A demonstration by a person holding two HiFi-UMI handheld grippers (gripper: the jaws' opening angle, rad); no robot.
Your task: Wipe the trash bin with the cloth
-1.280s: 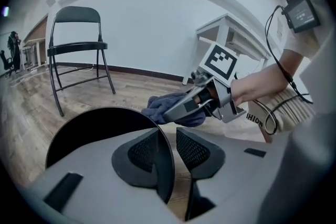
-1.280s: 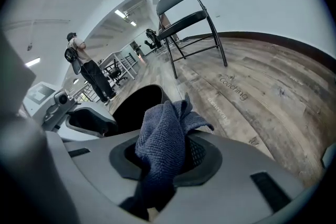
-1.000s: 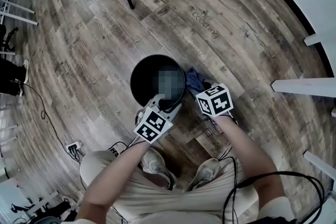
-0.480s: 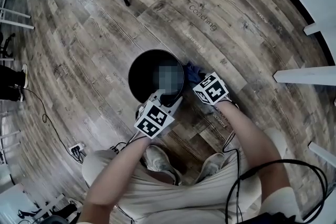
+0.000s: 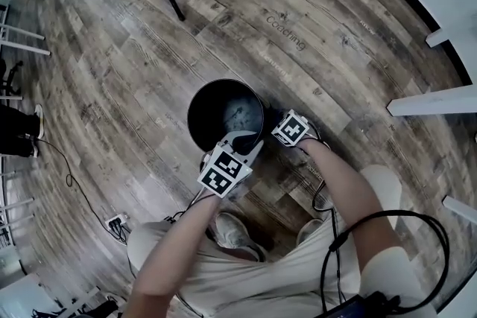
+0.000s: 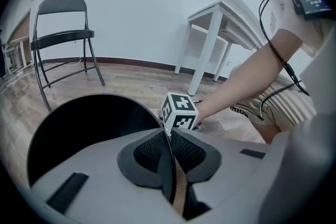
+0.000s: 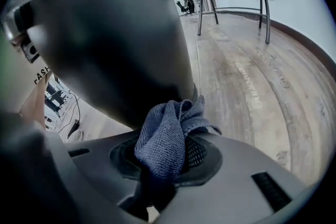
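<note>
Left gripper (image 5: 244, 141) is tilted down at the near rim of the trash bin (image 5: 203, 102), with the left forearm reaching forward from the torso. Its jaws have just been closing, and the thin black rim runs edge-on between the two pads, which are clamped on it. From those fingers the bin's open mouth lies ahead and to the left.

Right gripper (image 5: 277, 129) sits just right of the bin and is pitched steeply down. The right arm is stretched forward and low, with the wrist rolled. Its jaws are clamped on the cloth (image 7: 163, 147), a blue-grey bunch sticking out past the fingertips. The bin's dark outer wall is directly ahead of and above those fingertips, and the cloth's front folds touch it.

In the left gripper view the right gripper's marker cube shows just beyond the left fingertips, across the rim. The bin stands upright on the wood floor (image 5: 134, 48).
</note>
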